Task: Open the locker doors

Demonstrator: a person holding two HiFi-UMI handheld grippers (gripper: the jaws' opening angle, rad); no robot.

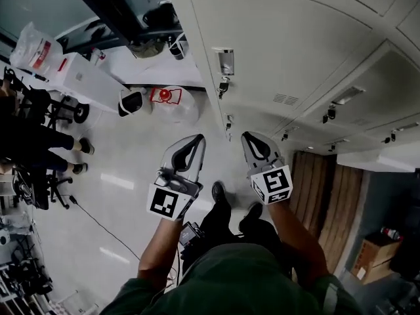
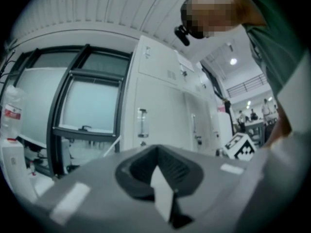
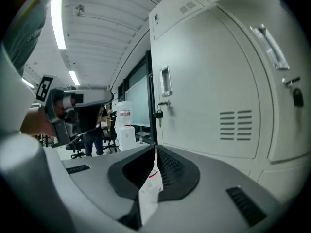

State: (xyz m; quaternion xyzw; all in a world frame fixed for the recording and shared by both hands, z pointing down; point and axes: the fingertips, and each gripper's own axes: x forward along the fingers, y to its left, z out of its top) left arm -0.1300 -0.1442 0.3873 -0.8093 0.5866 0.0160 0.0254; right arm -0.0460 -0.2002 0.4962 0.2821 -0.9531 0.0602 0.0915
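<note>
Locker doors (image 1: 282,44): flat pale metal, slotted vents (image 3: 235,125)

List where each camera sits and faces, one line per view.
Head view: on the person's head, facing steeply down at the glossy white floor; shows left gripper, right gripper, black shoes.
Left gripper view: on that gripper, facing pale grey metal lockers; green sleeve at right.
Right gripper view: on that gripper, facing a vented locker door; left gripper at left.
Shared: all show lockers.
</note>
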